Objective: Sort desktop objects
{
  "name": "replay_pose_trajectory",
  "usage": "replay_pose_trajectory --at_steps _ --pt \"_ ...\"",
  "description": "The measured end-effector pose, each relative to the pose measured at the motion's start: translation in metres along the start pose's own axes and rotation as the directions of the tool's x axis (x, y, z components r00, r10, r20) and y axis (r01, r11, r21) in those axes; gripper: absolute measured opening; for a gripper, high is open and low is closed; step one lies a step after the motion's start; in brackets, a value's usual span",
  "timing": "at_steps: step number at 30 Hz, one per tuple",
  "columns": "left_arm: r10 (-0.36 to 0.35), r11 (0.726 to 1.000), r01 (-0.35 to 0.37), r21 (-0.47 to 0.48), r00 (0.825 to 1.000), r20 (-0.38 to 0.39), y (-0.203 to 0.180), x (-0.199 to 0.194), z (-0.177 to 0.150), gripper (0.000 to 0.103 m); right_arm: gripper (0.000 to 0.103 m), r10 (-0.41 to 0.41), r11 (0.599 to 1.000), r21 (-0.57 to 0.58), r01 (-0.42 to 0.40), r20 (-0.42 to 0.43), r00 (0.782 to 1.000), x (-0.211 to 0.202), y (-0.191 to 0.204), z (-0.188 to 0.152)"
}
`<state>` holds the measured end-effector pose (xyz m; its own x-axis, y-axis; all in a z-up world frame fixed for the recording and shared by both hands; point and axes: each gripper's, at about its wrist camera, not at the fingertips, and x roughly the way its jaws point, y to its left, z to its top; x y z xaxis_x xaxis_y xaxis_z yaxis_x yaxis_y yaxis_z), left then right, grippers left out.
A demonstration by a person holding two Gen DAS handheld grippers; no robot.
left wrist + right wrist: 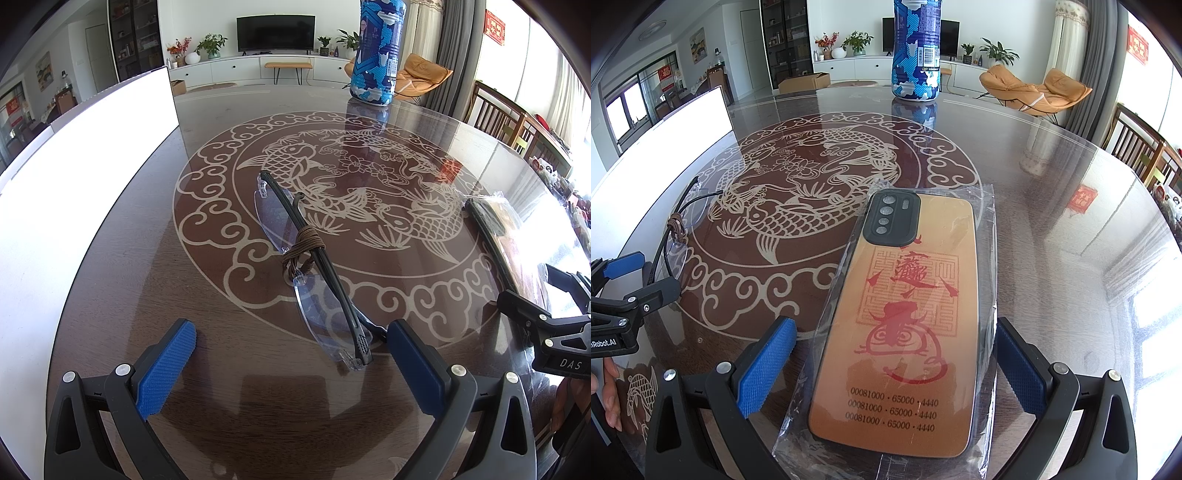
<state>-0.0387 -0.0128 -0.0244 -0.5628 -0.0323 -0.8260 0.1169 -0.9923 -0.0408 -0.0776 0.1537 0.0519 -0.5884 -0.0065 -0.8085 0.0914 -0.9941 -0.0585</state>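
Folded rimless glasses with black arms and a brown cord wound around them lie on the dark table; they also show in the right wrist view. My left gripper is open, its blue pads either side of the glasses' near end, not touching. An orange phone case with red print, in a clear plastic bag, lies between the open jaws of my right gripper. The case's edge shows in the left wrist view, and so does the right gripper.
A tall blue patterned bottle stands at the table's far side, also in the right wrist view. A white box sits at the left, seen too in the right wrist view. Chairs stand beyond the right edge.
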Motion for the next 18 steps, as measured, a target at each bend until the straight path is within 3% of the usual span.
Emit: replay_pose_trajectory --at_steps 4,9,18 --pt "-0.010 1.000 0.010 0.014 1.000 -0.005 0.000 0.000 0.000 0.103 0.103 -0.002 1.000 0.004 0.002 0.000 1.000 0.000 0.000 0.000" --pt "-0.041 0.993 0.043 0.106 0.999 -0.023 -0.001 -0.001 -0.003 0.103 0.103 -0.004 1.000 0.011 0.004 0.000 1.000 0.000 0.000 -0.001" --pt "-0.040 0.993 0.043 0.106 0.999 -0.028 0.005 -0.007 -0.011 0.103 0.103 -0.010 1.000 0.019 0.010 0.000 1.000 0.000 0.000 -0.001"
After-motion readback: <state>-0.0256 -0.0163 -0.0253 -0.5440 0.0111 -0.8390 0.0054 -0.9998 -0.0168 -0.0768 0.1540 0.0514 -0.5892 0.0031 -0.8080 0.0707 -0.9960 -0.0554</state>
